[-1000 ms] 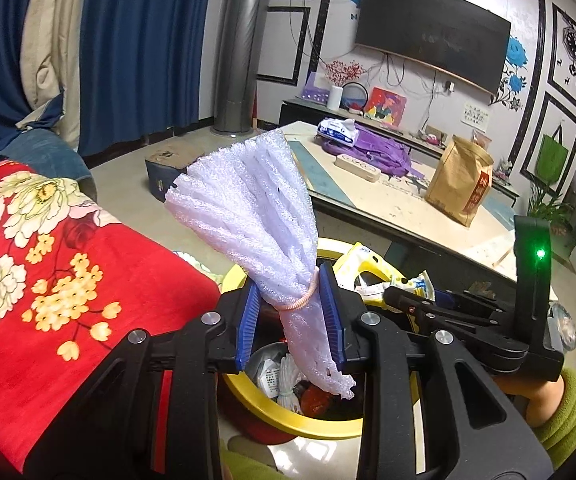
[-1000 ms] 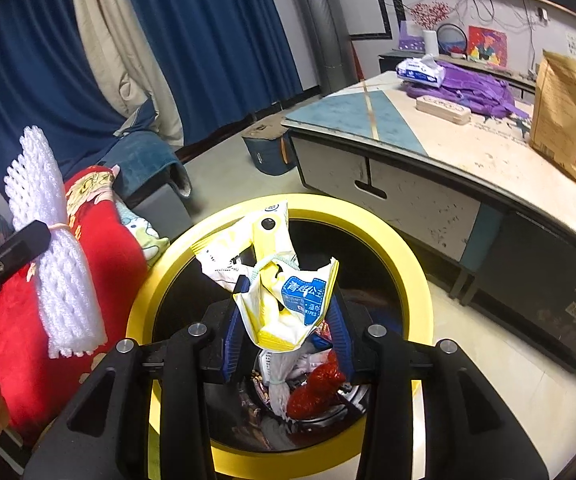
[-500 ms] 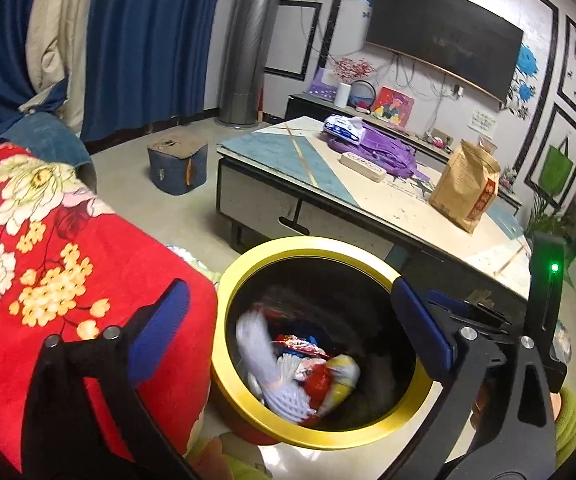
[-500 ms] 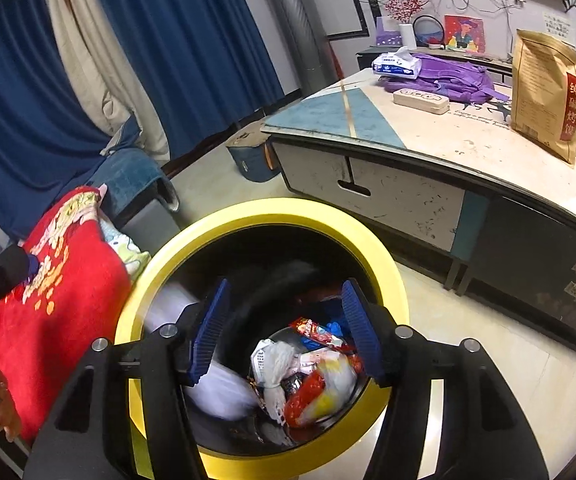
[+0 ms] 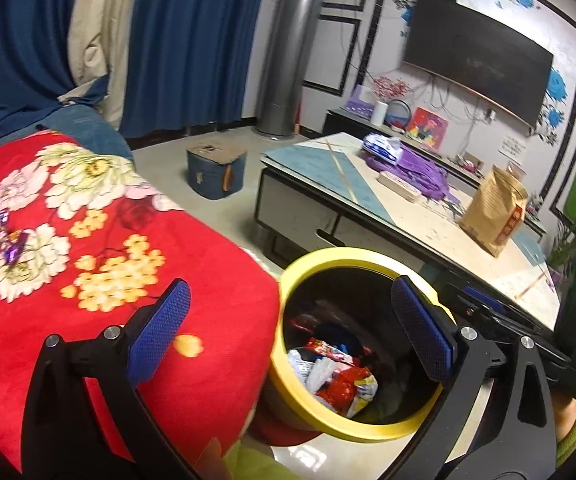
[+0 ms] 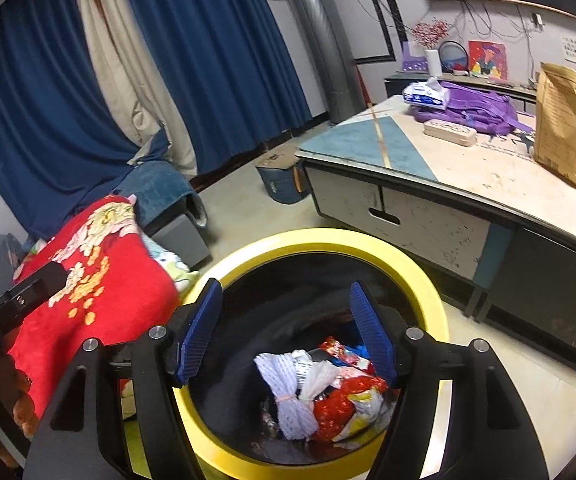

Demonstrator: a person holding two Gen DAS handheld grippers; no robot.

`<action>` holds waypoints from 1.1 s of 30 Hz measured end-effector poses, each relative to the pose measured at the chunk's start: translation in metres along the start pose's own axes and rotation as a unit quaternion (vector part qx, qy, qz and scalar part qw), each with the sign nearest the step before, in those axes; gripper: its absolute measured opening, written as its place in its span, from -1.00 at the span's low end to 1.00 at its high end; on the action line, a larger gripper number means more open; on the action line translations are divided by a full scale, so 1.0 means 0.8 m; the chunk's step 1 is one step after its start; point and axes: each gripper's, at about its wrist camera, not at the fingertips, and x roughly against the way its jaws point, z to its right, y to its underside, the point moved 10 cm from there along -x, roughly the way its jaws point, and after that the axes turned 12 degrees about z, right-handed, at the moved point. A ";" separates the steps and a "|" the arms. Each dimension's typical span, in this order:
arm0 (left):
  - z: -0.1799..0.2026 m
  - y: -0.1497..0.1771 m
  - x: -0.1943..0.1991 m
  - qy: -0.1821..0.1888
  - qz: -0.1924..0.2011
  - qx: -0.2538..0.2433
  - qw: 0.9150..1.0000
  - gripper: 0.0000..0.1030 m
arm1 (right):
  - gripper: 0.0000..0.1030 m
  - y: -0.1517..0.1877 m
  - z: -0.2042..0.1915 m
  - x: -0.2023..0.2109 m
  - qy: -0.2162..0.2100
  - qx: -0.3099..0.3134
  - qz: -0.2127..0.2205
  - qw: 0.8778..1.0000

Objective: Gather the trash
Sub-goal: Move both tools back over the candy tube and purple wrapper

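Left gripper (image 5: pixel 288 332): jaws spread as wide as they go, nothing between the blue pads. Right gripper (image 6: pixel 285 328): jaws apart and opening wider, also empty, held directly over the bin (image 6: pixel 428 292).

Trash now lies at the bottom of the yellow-rimmed bin: white foam net bundle (image 6: pixel 288 396), tied at the waist with a band, next to red and yellow snack wrappers (image 6: pixel 348 404).

More trash to collect: small candy wrappers (image 5: pixel 7 246) on the red floral blanket (image 5: pixel 99 216), well apart from the bin.

Handling, by judgement: all very light and soft. Foam net squashes and springs back; best taken at the banded waist. Wrappers are thin, slick and crinkly and lie flat on plush fabric; pinch a twisted end or raised edge, or the pads may catch blanket instead.

Change from a second ago: left then clamped the foam net, right a yellow packet, both above the bin. Both are released and inside it. Left view has swung toward the blanket.
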 end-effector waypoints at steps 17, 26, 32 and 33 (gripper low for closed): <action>-0.110 -0.039 0.061 -0.104 0.074 0.024 0.992 0.79 | 0.27 0.003 -0.135 -0.008 -0.095 0.075 -0.014 0.993; -0.164 -0.049 0.086 -0.139 0.092 0.058 0.984 0.79 | 0.27 0.006 -0.217 -0.018 -0.151 0.105 -0.024 0.983; -0.204 -0.058 0.104 -0.164 0.107 0.083 0.977 0.79 | 0.30 0.007 -0.267 -0.027 -0.182 0.118 -0.033 0.976; -0.211 -0.058 0.107 -0.169 0.110 0.087 0.976 0.79 | 0.30 0.008 -0.277 -0.030 -0.187 0.121 -0.036 0.974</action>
